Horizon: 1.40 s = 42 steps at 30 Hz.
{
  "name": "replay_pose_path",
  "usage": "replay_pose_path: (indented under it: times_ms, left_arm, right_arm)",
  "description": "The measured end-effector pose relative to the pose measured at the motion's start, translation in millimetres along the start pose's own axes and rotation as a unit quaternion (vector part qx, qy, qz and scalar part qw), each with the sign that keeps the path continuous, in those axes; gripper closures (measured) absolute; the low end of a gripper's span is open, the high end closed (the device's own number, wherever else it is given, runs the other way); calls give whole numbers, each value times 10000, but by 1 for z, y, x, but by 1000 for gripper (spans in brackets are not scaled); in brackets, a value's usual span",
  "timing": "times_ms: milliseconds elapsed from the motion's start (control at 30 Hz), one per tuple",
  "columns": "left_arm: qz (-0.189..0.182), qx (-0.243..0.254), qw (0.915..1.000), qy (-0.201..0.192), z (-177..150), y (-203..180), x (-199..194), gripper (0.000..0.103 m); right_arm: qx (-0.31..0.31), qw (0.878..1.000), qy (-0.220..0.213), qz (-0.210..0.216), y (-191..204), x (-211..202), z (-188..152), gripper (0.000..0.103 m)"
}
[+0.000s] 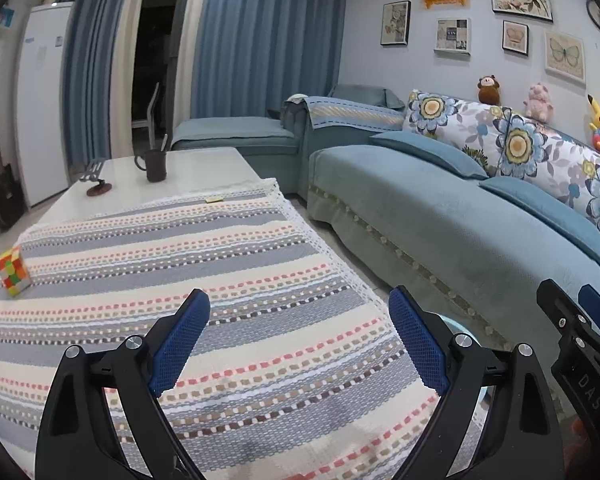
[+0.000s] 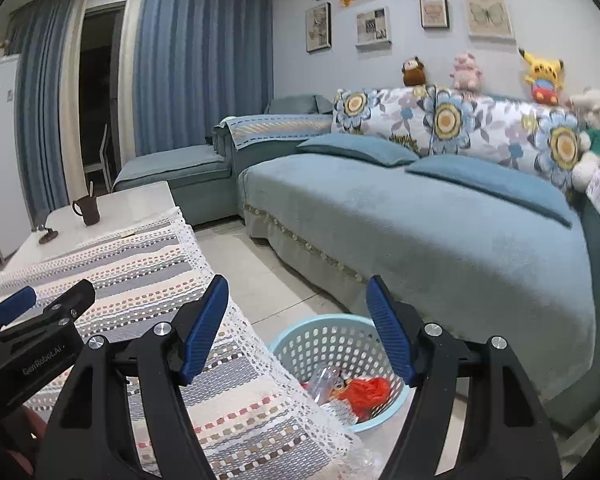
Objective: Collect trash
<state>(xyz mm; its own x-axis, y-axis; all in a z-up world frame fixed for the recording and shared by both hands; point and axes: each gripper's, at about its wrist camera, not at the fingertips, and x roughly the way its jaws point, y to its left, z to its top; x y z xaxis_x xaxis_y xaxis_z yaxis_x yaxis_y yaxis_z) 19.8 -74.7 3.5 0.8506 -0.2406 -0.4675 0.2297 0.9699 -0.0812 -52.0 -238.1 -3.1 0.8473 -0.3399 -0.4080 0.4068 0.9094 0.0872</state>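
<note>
A light blue perforated basket point(image 2: 324, 342) stands on the floor between the coffee table and the sofa. It holds a crumpled red bag point(image 2: 366, 394) and a clear plastic piece point(image 2: 324, 380). My right gripper point(image 2: 296, 312) hangs open above the basket and the table's edge, with nothing between its fingers. My left gripper point(image 1: 298, 320) is open wide over the striped tablecloth point(image 1: 220, 280), also empty. A small yellow scrap point(image 1: 214, 200) lies at the cloth's far edge. Each gripper shows in the other's view: the right gripper point(image 1: 580, 332) at the right edge, the left gripper point(image 2: 40, 308) at the left edge.
A colourful puzzle cube point(image 1: 14, 270) sits at the cloth's left edge. A dark mug point(image 1: 154, 164) and a small stand point(image 1: 96, 180) are on the white table top beyond. The blue sofa point(image 2: 420, 240) runs along the right, with a strip of tiled floor point(image 2: 260, 264) between it and the table.
</note>
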Motion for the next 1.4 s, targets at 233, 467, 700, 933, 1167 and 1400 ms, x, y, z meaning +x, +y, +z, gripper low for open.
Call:
replay_pose_path:
  times_ms: [233,467,700,933,1167,1400]
  left_arm:
    - [31,-17,10000,-22,-4,-4,-1,13]
    - [25,-63,10000,10,-5,1,0,13]
    - [17,-63,10000,7,-6,2,0,13]
    - [14,-75,10000,13,-6,3,0,13]
    - [27,-52,10000,2,-7,2,-1,13]
    - [30,-52,10000,-3,-6,3,-1,11]
  right_arm:
    - [-8,10000,67,22,1,1,-2,31]
    - [-80,9996,251,-43,3,7,-4,30]
    - [-128,9995,299,-33,6,9,-6,29]
    - [-168,9994,310,-29,8,9,-5,27]
    - [-123,9992,384,3,7,12,-6,25]
    - [-74,9990,449,34,5,15,-8,23]
